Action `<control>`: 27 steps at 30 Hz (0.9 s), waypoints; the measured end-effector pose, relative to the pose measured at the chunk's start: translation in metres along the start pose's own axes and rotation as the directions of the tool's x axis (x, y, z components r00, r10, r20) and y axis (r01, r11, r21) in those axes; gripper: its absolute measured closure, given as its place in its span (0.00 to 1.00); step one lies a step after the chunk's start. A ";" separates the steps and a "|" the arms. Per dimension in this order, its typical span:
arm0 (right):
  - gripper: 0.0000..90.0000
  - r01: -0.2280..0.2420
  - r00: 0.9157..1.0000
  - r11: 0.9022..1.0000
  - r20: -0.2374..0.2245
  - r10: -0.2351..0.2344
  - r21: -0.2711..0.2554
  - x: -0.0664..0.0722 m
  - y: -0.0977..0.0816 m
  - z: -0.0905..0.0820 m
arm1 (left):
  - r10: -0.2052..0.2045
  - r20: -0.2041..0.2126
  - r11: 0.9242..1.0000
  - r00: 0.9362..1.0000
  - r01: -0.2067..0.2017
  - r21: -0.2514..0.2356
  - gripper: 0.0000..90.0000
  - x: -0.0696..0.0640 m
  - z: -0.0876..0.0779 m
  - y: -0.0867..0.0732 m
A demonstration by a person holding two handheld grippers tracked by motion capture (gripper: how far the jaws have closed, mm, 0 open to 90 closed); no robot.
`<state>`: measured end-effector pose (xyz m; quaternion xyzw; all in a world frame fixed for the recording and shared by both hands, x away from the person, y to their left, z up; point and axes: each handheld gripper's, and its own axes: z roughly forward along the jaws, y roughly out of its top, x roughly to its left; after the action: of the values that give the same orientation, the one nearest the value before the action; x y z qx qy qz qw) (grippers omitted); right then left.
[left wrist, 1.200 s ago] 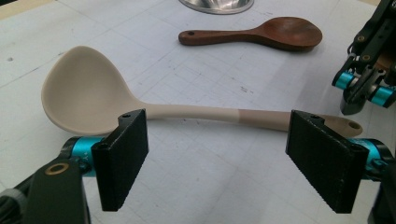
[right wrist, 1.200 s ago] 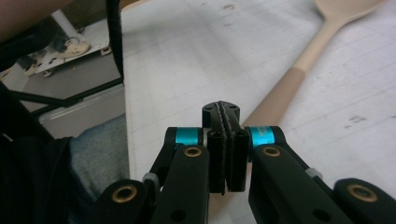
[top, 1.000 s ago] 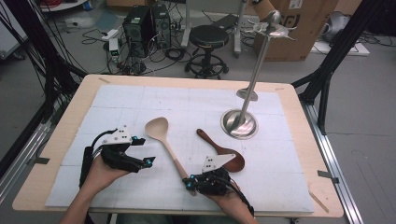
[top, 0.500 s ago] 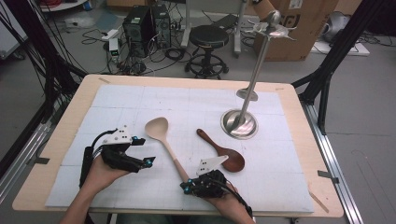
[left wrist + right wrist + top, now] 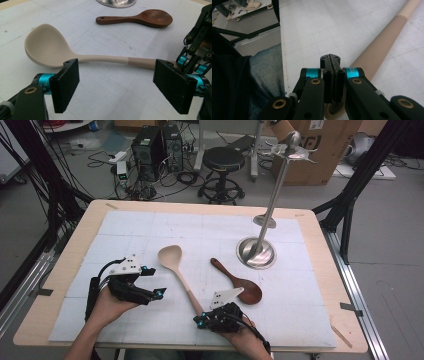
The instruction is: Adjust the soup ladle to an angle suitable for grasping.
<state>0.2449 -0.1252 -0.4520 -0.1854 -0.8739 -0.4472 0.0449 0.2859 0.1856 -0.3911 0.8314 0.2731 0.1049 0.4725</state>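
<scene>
A pale wooden spoon (image 5: 177, 270) lies on the white mat with its bowl far and its handle running toward the near edge. In the left gripper view the pale spoon (image 5: 50, 47) lies crosswise beyond my left gripper (image 5: 120, 82), which stands open with nothing between its jaws. From above, the left gripper (image 5: 154, 281) sits left of the handle. My right gripper (image 5: 199, 321) is shut, jaws pressed together on nothing, resting at the handle's near end (image 5: 382, 47). A dark wooden spoon (image 5: 240, 282) lies to the right of the pale one.
A metal stand (image 5: 257, 252) with a round base and a tall tilted pole topped by hooks rises at the back right of the mat. The wooden table edge (image 5: 65, 270) frames the mat. A stool and computer gear stand on the floor beyond.
</scene>
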 end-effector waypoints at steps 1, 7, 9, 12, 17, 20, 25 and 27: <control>1.00 0.003 1.000 1.000 0.002 -0.003 -0.004 0.000 0.000 0.000 | -0.001 0.000 1.000 1.000 0.001 -0.001 0.24 0.000 0.000 0.000; 1.00 -0.002 1.000 1.000 0.002 0.002 -0.007 -0.001 0.000 -0.002 | -0.001 0.000 1.000 1.000 0.001 0.000 0.24 0.000 0.000 0.000; 1.00 -0.003 1.000 1.000 0.002 0.003 -0.008 -0.001 -0.001 -0.002 | 0.000 0.002 1.000 1.000 0.000 0.000 0.24 0.000 0.000 0.000; 1.00 0.000 1.000 1.000 0.003 0.000 -0.007 0.000 -0.001 0.000 | -0.001 0.000 1.000 1.000 0.001 0.000 0.24 0.000 0.000 0.000; 1.00 -0.014 1.000 1.000 -0.005 0.014 0.004 0.002 -0.002 0.001 | 0.000 0.001 1.000 1.000 0.000 0.000 0.24 0.001 0.000 0.000; 1.00 -0.007 1.000 1.000 0.002 0.007 0.014 0.005 -0.004 0.001 | 0.000 0.003 1.000 1.000 0.000 -0.001 0.24 0.001 0.000 0.000; 1.00 -0.001 1.000 1.000 0.012 0.001 0.013 0.008 -0.006 -0.003 | -0.001 0.003 1.000 1.000 0.001 -0.001 0.24 0.001 0.000 0.000; 1.00 0.002 1.000 1.000 0.021 -0.002 0.014 0.008 -0.006 -0.005 | 0.000 0.001 1.000 1.000 0.000 -0.001 0.24 0.000 0.000 0.000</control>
<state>0.2349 -0.1298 -0.4517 -0.1890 -0.8775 -0.4393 0.0365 0.2861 0.1856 -0.3913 0.8311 0.2731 0.1046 0.4730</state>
